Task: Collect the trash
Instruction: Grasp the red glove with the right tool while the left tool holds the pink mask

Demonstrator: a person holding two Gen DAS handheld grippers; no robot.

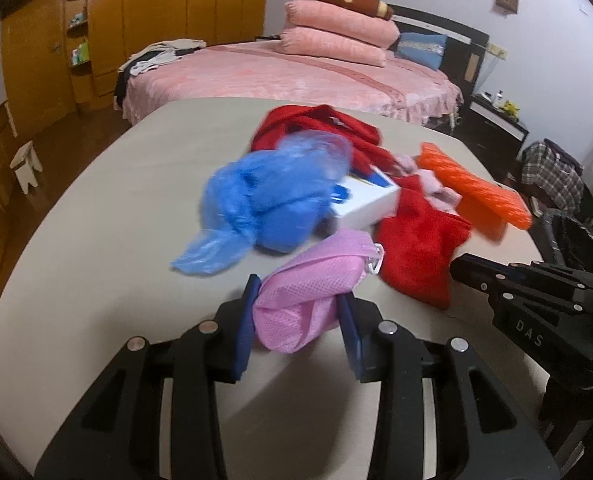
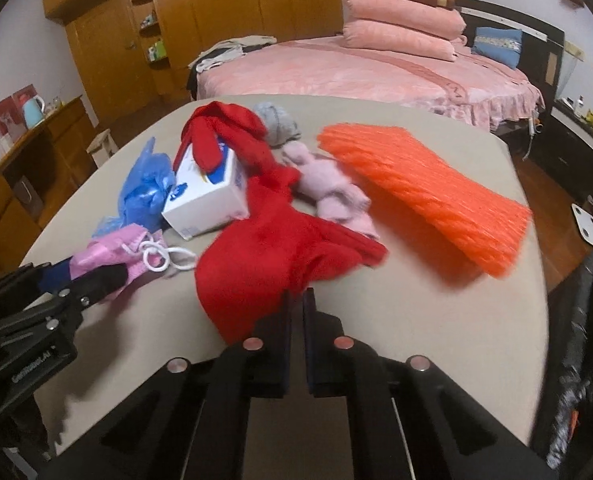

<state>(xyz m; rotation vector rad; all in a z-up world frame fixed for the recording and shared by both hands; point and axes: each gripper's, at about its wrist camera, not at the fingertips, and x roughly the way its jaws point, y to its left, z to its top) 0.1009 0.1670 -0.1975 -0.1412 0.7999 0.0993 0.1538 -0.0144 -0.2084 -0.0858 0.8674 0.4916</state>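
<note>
On the beige table [image 1: 96, 260] lies a pile: a crumpled blue plastic bag [image 1: 264, 196], a white and blue box [image 1: 364, 200], an orange foam net [image 1: 476, 192] and red cloth [image 1: 416, 240]. My left gripper [image 1: 298, 292] is shut on a pink mesh bag [image 1: 316, 272], whose white cord [image 2: 164, 260] trails to its right. In the right wrist view my right gripper [image 2: 296, 296] is shut, with its tips at the near edge of the red cloth [image 2: 264, 256]. Whether any cloth is pinched I cannot tell. The orange foam net [image 2: 424, 184] lies beyond it to the right.
A bin lined with a black bag [image 2: 584, 340] stands off the table's right edge. Pale pink fuzzy socks [image 2: 336, 196] and a grey bundle [image 2: 278, 120] lie among the pile. A pink bed [image 1: 276, 76] stands behind the table, wooden wardrobes [image 1: 156, 12] at the left.
</note>
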